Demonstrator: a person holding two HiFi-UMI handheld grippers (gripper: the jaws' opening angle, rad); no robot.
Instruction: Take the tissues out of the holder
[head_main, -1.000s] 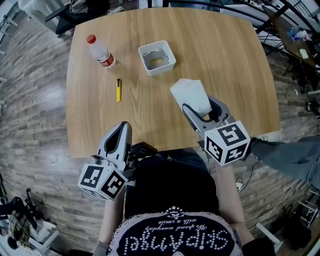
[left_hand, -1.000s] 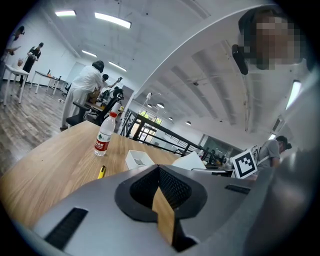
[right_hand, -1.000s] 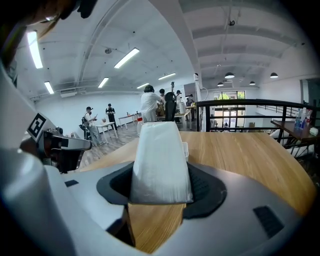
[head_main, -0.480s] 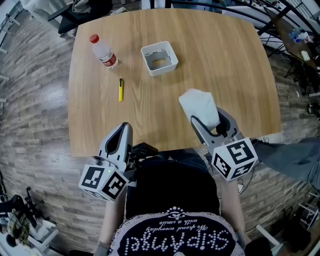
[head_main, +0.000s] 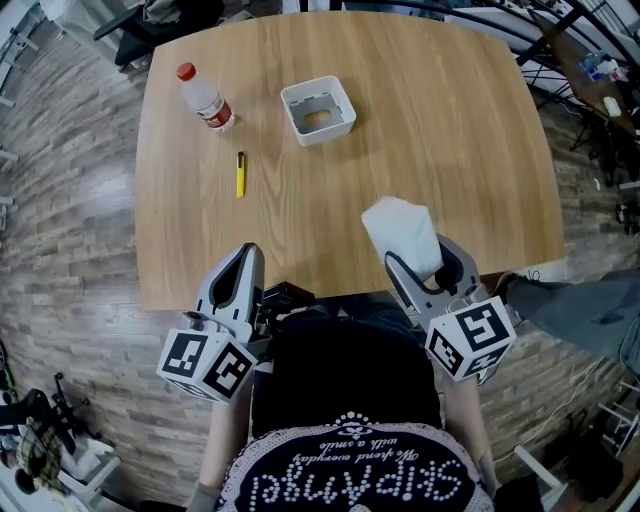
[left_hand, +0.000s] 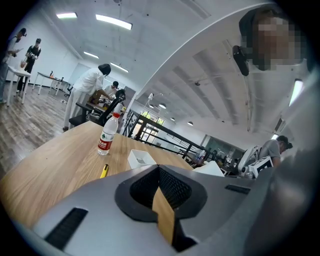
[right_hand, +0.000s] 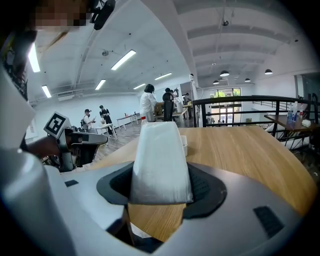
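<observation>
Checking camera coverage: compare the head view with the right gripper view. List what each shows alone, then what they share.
Only the head view: the water bottle and the yellow pen on the table. Only the right gripper view: people standing in the room beyond, and a black railing. Both: the wooden table and the tissues clamped in the right claw.
</observation>
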